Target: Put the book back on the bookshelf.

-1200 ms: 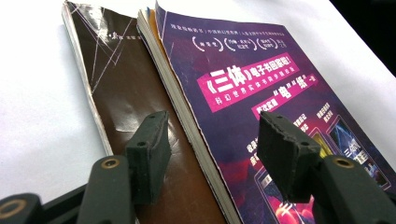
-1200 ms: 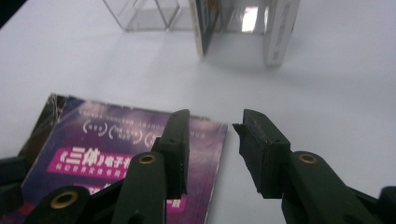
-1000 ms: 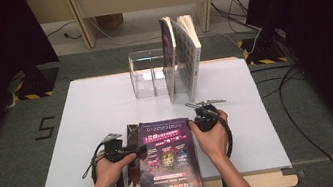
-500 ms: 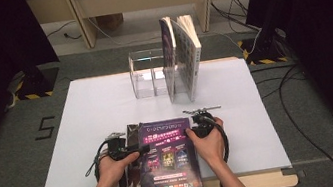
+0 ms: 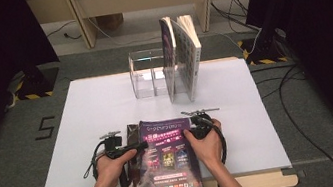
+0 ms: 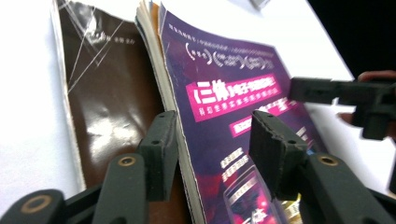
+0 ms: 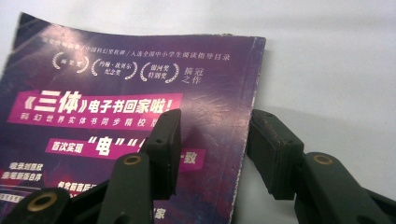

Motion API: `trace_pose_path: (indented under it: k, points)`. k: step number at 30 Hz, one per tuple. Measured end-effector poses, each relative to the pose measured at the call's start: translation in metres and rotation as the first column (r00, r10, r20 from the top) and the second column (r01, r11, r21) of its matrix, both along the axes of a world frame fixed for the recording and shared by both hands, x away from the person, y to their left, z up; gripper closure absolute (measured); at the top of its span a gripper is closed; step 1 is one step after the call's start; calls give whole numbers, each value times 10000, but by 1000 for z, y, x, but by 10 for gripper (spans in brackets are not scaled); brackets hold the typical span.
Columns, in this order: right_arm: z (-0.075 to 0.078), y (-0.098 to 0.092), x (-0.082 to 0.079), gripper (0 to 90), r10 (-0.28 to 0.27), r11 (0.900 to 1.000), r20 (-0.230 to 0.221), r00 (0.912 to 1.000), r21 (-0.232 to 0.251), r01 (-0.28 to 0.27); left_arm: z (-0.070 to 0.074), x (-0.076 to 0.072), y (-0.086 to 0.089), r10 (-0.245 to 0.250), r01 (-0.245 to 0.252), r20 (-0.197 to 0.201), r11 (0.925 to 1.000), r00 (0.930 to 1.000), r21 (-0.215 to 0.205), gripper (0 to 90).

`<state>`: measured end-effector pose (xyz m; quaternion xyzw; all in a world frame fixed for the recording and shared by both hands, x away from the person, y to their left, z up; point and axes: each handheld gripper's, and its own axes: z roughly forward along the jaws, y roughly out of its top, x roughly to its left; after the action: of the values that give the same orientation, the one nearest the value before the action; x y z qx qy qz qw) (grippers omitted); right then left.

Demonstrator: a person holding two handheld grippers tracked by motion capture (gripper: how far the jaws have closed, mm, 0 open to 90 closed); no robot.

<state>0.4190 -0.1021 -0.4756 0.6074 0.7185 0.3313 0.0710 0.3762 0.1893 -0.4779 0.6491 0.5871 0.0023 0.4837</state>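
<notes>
A purple-covered book (image 5: 170,156) is lying flat at the near edge of the white counter (image 5: 86,111), on top of a dark brown book (image 5: 130,144) whose cover is showing along its left side.

The left gripper (image 5: 130,149) is reaching in from the left, level with the upper third of the purple book. In the left gripper view (image 6: 212,147) its jaws are straddling that book's left edge: one jaw is over the brown cover, the other over the purple cover, and the white page block is running up between them. The jaws have just been closing, yet they are standing apart, with a gap visible on each side of the edge.

The right gripper (image 5: 196,132) is sitting at the book's right edge. In the right gripper view (image 7: 212,149) one jaw is hovering over the purple cover (image 7: 116,121) and the other over bare counter (image 7: 327,70), with the book's worn edge between them. These jaws have just been opening and are gripping nothing.

Farther back, a clear plastic rack (image 5: 148,73) is standing on the counter. Two books (image 5: 181,55) are standing upright in its right end, close together and leaning slightly.
</notes>
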Motion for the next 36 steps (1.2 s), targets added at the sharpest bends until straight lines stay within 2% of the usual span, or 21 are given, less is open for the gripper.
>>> trace_pose_path:
  k: [3, 5, 6, 8, 9, 10, 13, 15, 19, 25, 31, 36]
  points:
    - [0, 1, 0, 546, -8, 10000, 16, 10000, -25, 8, 3, -2, -2, -30, 39, 180, 9987, 9998, -505, 582]
    - [0, 1, 0, 546, -4, 10000, 15, 10000, -38, 4, 1, -3, -6, -301, 291, -103, 9961, 9995, -835, 603]
    - [0, 1, 0, 546, -11, 10000, 11, 10000, -38, 11, -3, -4, -10, -495, 465, -324, 9951, 9982, -873, 610]
    - [0, 1, -1, 545, 27, 10000, -29, 10000, -40, -27, -8, -5, -14, -603, 587, -353, 9972, 9976, -455, 645]
    - [0, 1, -1, 545, 59, 10000, -22, 10000, -49, -59, -11, -5, -14, -565, 553, -358, 9979, 9978, -335, 689]
    - [0, 0, 1, 545, 118, 9999, -18, 9999, -22, -118, -13, -5, -13, -603, 588, -337, 9973, 9976, -437, 756]
    - [2, -4, 7, 553, 213, 9995, -268, 9994, 234, -206, -17, -2, -10, -636, 596, -559, 9957, 9964, -710, 812]
    - [2, -5, 15, 552, 231, 9995, -166, 9996, 213, -228, -18, 0, -10, -604, 557, -608, 9955, 9963, -769, 821]
    - [2, -7, 35, 549, 156, 9995, -299, 9994, 274, -148, -21, 3, -11, -456, 405, -603, 9957, 9971, -833, 818]
    - [3, -6, 60, 537, 230, 9995, -441, 9988, 243, -219, -23, 5, -9, -537, 492, -604, 9961, 9967, -731, 803]
    - [2, -7, 72, 533, 331, 9972, -705, 9970, 692, -282, -24, 6, -9, -505, 471, -539, 9969, 9973, -625, 797]
    - [0, -11, 70, 567, 200, 9938, -643, 9977, 1108, -127, -27, 6, -8, -463, 427, -582, 9972, 9972, -614, 788]
